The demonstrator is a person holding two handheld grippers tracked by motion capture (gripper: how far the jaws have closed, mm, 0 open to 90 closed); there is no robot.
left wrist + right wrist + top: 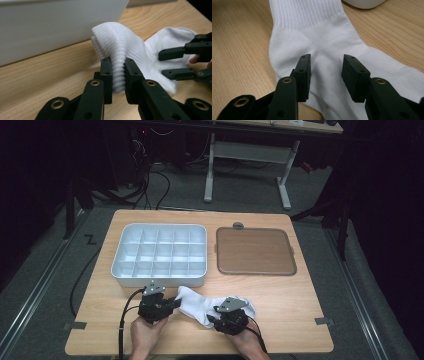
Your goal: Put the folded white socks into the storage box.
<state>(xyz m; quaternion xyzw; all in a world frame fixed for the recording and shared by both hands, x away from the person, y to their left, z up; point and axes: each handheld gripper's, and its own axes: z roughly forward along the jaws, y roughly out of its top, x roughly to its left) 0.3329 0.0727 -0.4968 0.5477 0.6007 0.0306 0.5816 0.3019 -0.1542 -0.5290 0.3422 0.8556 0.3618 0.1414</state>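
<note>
A white sock (196,304) lies on the wooden table near its front edge, between my two grippers. My left gripper (175,303) is shut on the ribbed cuff (117,42), which rises in a fold out of the jaws (117,67) just above the tabletop. My right gripper (216,313) stands over the sock's heel part (312,32); its jaws (325,62) are apart, with flat cloth beneath and between them. The left gripper view has the right gripper (161,63) at the far end of the sock, likewise with its jaws apart.
A white tray (116,265) with several empty compartments stands just behind the sock, its near wall (50,25) close to the cuff. To its right lies a flat brown lid (255,251). The table's front edge runs right behind both hands.
</note>
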